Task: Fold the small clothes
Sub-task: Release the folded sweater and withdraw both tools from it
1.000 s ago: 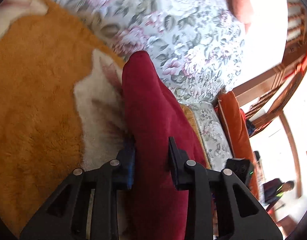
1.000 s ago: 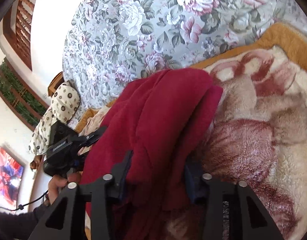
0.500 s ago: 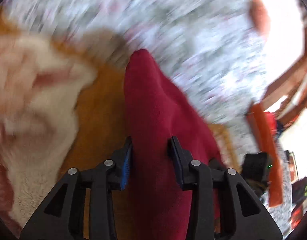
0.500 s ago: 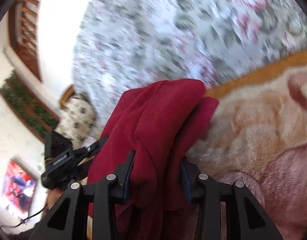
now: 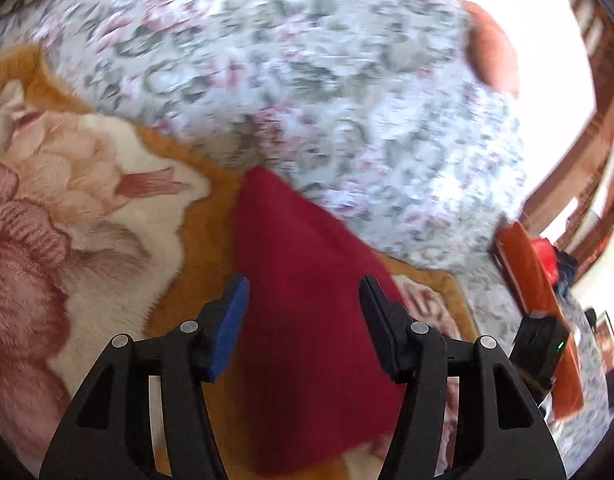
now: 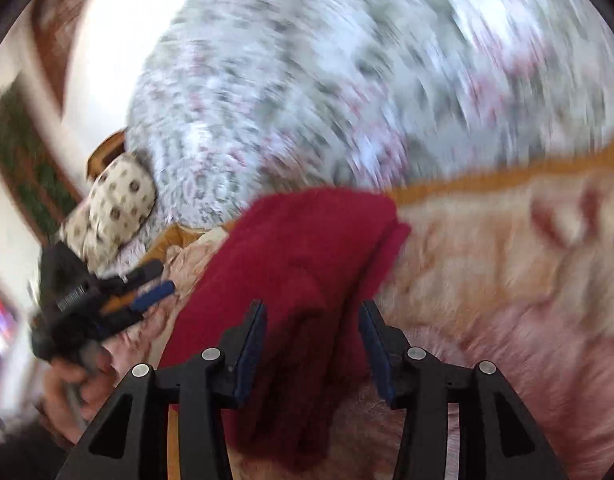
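Both wrist cams look close down onto same red cloth (image 5: 307,320) (image 6: 307,280) from opposite sides.

Soft cloth nearly everywhere, hard matt plastic only on the tools.

The red garment (image 5: 307,300) is a thick, matt cloth with a fuzzy, fleece-like nap, doubled into soft layers in the right wrist view (image 6: 307,264). Under it the blanket (image 5: 67,240) is deep plush pile, orange and cream, shaggy and dull. The floral cover (image 5: 307,80) behind looks like smoother, flat printed fabric, though blur hides its weave. The left tool (image 5: 303,320) and right tool (image 6: 311,340) are matt black plastic with small bright metal screw heads and blue, rubbery-looking pads (image 5: 231,328). Glossy brown wood (image 5: 587,152) frames the room's edge.
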